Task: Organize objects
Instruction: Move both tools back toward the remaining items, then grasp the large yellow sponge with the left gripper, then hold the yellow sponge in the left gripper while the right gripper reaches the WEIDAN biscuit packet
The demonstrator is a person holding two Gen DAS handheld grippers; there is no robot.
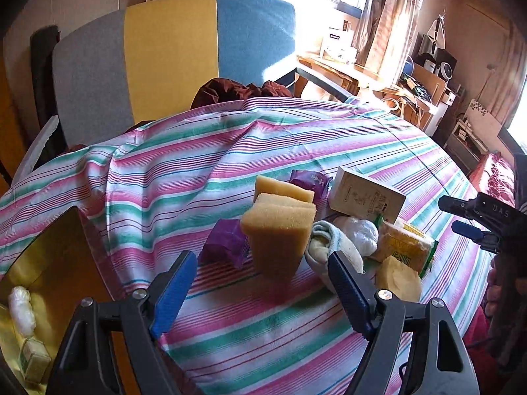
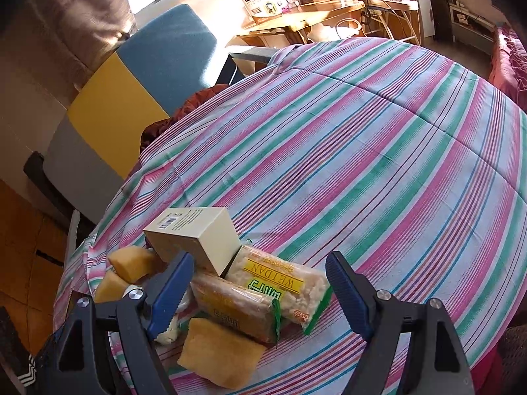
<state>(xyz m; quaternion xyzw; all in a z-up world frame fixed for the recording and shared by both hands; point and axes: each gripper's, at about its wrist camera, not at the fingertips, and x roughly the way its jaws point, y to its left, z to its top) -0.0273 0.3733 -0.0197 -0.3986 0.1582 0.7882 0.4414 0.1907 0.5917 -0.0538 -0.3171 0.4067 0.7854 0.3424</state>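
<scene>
A pile of objects lies on the striped tablecloth [image 1: 230,151]. It holds stacked tan sponges [image 1: 280,230], two purple packets [image 1: 227,243], a cream box [image 1: 365,197], a white bag [image 1: 360,233], a rolled cloth [image 1: 326,247] and snack packets [image 1: 405,247]. My left gripper [image 1: 262,293] hovers open just short of the sponges, with nothing between its fingers. My right gripper [image 2: 260,296] is open above the two snack packets [image 2: 283,283], its pads clear of them. The cream box [image 2: 194,233] and a yellow sponge [image 2: 220,355] lie close by. The right gripper [image 1: 449,215] also shows at the right edge of the left wrist view.
A yellow container [image 1: 49,263] at the lower left holds a white bundle [image 1: 21,309] and a small box [image 1: 33,358]. A grey, yellow and blue chair back [image 1: 171,56] stands behind the table. Bare cloth [image 2: 378,151] stretches beyond the pile.
</scene>
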